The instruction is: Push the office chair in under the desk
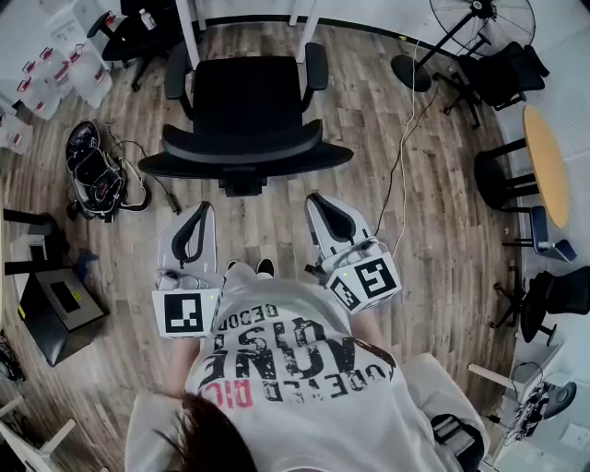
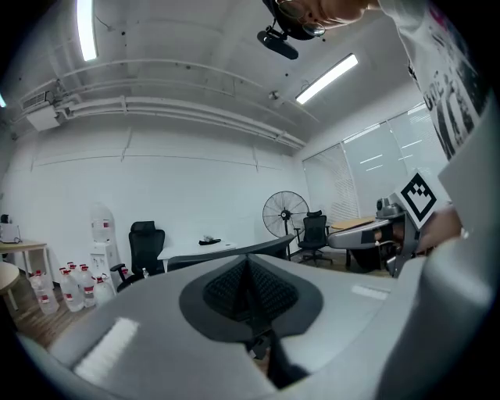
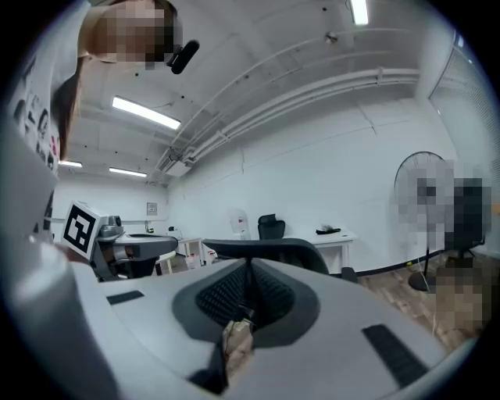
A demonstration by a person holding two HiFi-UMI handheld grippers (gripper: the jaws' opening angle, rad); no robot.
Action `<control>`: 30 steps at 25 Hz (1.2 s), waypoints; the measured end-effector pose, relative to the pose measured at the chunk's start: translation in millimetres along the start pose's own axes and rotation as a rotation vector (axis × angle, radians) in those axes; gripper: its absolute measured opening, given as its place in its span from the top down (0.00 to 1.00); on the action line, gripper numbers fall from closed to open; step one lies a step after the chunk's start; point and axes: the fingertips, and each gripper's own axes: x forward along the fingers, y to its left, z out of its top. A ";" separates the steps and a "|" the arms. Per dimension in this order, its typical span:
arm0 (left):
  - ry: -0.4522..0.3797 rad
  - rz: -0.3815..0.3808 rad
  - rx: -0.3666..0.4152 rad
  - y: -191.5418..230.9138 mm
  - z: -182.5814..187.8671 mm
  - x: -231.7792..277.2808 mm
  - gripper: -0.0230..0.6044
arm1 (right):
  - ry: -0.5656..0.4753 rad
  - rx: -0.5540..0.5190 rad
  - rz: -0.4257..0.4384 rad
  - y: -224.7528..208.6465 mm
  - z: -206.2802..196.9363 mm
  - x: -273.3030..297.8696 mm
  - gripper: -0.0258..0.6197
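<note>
A black office chair (image 1: 244, 120) stands on the wood floor with its seat toward the white desk, whose legs (image 1: 189, 28) show at the top of the head view. Its curved backrest (image 1: 249, 152) faces me. My left gripper (image 1: 200, 210) and right gripper (image 1: 316, 199) are held level side by side, both shut and empty, a short way behind the backrest and not touching it. In the left gripper view the shut gripper (image 2: 248, 264) points at the backrest rim (image 2: 269, 245) and the desk (image 2: 199, 250). The right gripper (image 3: 250, 267) shows the backrest (image 3: 273, 248) just beyond it.
A cable (image 1: 401, 157) runs across the floor right of the chair to a standing fan (image 1: 479, 18). A dark bag (image 1: 92, 171) and a black box (image 1: 60, 309) lie at the left, water bottles (image 1: 55, 64) beyond. A round wooden table (image 1: 546, 166) and more chairs stand at the right.
</note>
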 end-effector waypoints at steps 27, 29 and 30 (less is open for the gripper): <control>0.108 -0.127 -0.034 51.5 -39.1 58.4 0.94 | 0.166 -0.102 0.028 -4.4 -23.9 61.4 0.91; 0.116 -0.149 -0.034 51.6 -44.9 59.7 0.94 | 0.173 -0.107 0.013 -4.5 -27.0 63.2 0.91; 0.114 -0.161 -0.026 52.0 -47.8 59.9 0.94 | 0.176 -0.109 0.006 -4.2 -28.7 63.8 0.91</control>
